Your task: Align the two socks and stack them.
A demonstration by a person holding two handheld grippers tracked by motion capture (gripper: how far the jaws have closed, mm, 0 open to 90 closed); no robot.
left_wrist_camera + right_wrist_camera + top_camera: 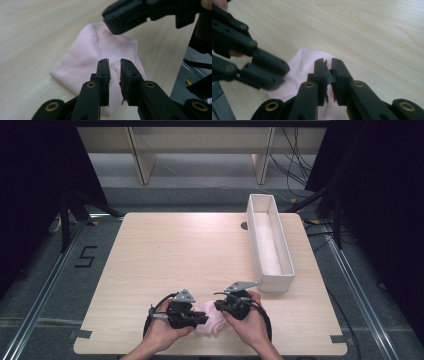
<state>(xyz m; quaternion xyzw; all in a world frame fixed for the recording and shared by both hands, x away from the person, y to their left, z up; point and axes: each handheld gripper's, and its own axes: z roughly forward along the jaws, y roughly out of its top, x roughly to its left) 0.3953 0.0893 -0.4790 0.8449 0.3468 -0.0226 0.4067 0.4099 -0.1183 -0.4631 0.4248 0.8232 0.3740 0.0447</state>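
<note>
Pink cloth (211, 319) between both claws

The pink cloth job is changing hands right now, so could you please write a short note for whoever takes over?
Left gripper: jaws slightly apart over the pink cloth, nothing clamped.
Right gripper: jaws nearly closed at the cloth's other side; whether fabric is pinched between them is unclear.
The cloth lies crumpled on the table near its front edge, between both grippers.
The white box stands at the table's right side, apart from the cloth.
Done: both grippers brought to the cloth.
Left: probably get a firm grip and handle the cloth.
</note>
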